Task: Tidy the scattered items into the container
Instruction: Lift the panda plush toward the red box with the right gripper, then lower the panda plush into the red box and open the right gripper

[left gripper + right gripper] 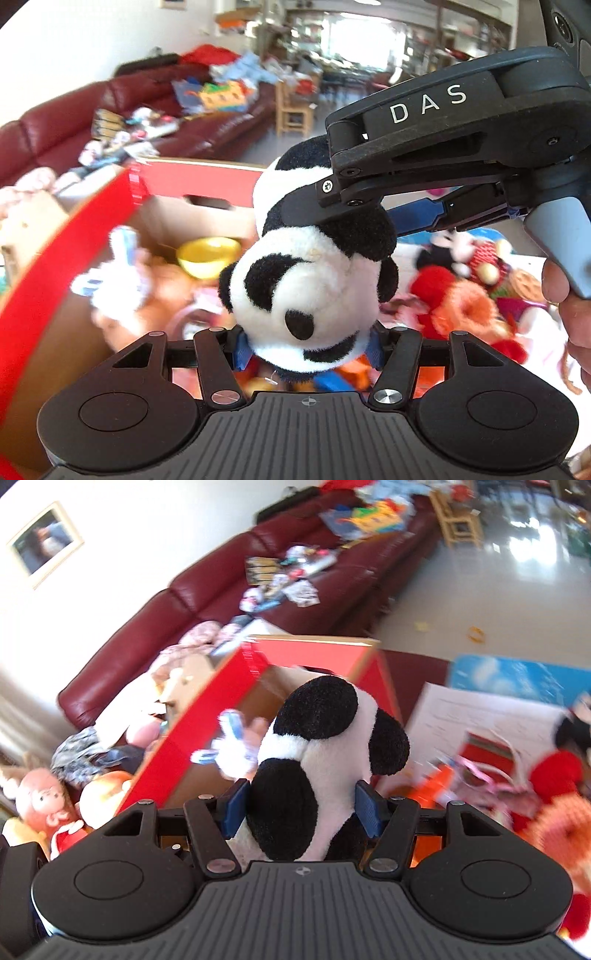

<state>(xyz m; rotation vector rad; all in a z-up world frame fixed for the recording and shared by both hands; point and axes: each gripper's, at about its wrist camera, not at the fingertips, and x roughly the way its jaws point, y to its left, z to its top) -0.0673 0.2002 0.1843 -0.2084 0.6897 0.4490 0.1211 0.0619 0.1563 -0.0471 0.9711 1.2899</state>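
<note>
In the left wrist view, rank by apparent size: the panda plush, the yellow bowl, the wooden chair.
1. Panda plush, though it is nearest the lens, so enlarged.
2. Yellow bowl and wooden chair look about alike; the chair stands far back, so I will not rank them.

One plush panda (314,295) — one red-rimmed cardboard box (314,653) — one yellow bowl (208,256).

Panda plush (306,280): black-and-white patches. Behind it, cardboard box (207,716): red outside, brown inside. Sofa (221,587) behind the box: dark maroon. Pads (369,808): blue.
</note>
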